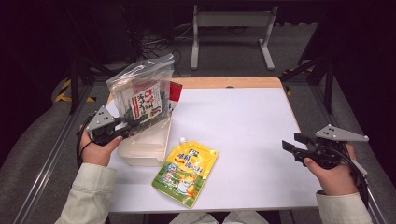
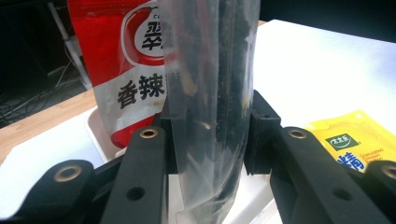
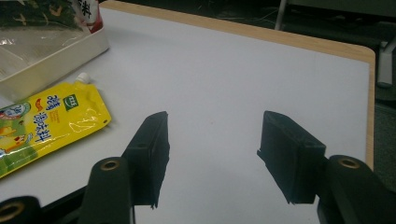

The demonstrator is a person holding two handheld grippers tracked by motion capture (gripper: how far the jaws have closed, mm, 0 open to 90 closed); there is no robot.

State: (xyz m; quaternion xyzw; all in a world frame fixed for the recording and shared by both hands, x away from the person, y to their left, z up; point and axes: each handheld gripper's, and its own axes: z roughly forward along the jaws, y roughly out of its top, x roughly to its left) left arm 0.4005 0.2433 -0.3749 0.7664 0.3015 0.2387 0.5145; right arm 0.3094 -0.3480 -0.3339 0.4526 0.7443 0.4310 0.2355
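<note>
A person sits at a white worktop (image 1: pixel 243 121), a gripper in each hand. The left gripper (image 1: pixel 122 129) is clamped on the lower part of a clear plastic bag (image 1: pixel 140 93) holding a dark packet of food, and holds it upright over a shallow white tray (image 1: pixel 144 149) at the worktop's left side. In the left gripper view the bag (image 2: pixel 210 93) is pinched between both jaws, with a red snack packet (image 2: pixel 126 60) standing in the tray just behind it. A yellow spouted pouch (image 1: pixel 187 171) lies flat on the worktop just beside the tray, nearer the person. The right gripper (image 1: pixel 289 144) hovers above bare worktop at the right, well apart from everything, its jaws spread and gripping nothing. The step in hand appears to be placing the bag into the tray. Next, the bag likely needs lowering until it rests inside, beside the red packet, before the jaws let go.
</note>
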